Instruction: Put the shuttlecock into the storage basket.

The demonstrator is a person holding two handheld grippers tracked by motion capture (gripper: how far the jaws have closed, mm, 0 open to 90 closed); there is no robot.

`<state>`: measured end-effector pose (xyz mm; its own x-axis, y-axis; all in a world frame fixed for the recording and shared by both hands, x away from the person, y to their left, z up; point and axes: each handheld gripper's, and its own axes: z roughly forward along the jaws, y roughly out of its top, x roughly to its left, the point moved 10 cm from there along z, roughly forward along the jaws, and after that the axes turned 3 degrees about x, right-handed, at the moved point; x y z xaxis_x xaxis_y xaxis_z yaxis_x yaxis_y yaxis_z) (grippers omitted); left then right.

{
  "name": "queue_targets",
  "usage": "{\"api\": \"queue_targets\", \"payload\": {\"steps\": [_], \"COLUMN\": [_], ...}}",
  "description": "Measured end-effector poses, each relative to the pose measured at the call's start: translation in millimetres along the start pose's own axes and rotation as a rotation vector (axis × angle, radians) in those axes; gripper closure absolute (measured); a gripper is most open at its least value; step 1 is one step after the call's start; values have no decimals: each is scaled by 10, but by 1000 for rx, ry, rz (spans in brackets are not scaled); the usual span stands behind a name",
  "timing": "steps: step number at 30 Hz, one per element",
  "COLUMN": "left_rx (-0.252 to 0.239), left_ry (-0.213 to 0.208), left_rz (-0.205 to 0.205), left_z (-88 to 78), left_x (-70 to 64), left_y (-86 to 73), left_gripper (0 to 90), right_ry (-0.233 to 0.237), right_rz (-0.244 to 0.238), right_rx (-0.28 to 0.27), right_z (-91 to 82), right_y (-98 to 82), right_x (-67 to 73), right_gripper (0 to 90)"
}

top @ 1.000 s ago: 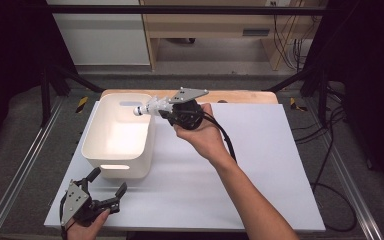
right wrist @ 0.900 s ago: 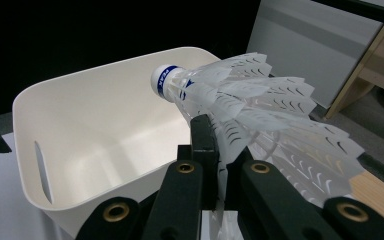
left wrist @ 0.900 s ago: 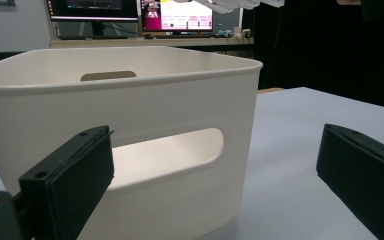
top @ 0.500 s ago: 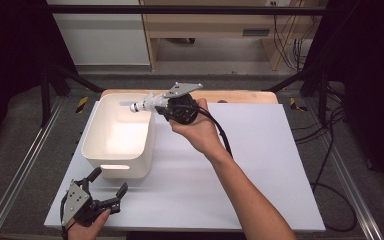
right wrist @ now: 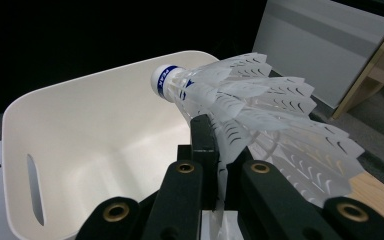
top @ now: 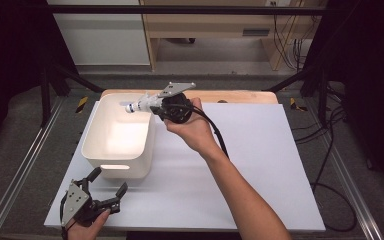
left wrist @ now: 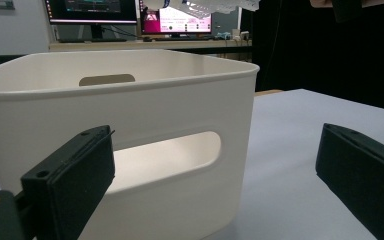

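Above the white bin (top: 115,137), the right tongs (top: 152,106) pinch a shuttlecock (top: 139,105).

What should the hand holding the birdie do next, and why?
Probably open the jaws and let it drop. The right gripper is shut on the feathers of the shuttlecock, whose cork tip hangs over the white bin, so it would likely fall in. The left gripper rests open nearby.
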<state>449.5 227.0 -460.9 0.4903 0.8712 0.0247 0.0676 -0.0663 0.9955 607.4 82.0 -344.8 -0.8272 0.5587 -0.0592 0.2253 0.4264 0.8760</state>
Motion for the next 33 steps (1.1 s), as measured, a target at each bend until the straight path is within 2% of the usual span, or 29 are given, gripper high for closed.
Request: {"api": "queue_targets", "payload": {"steps": [14, 33], "left_rx": [-4, -9], "left_ry": [7, 2], "left_rz": [-5, -14], "left_z": [-11, -6], "left_x": [22, 17], "left_y": [7, 15], "left_gripper": [20, 20], "right_ry": [13, 39], "right_rz": [-9, -32], "right_rx": [15, 29], "right_z": [78, 314], "right_y": [-40, 0], "right_x": [82, 268], "right_gripper": [895, 895]}}
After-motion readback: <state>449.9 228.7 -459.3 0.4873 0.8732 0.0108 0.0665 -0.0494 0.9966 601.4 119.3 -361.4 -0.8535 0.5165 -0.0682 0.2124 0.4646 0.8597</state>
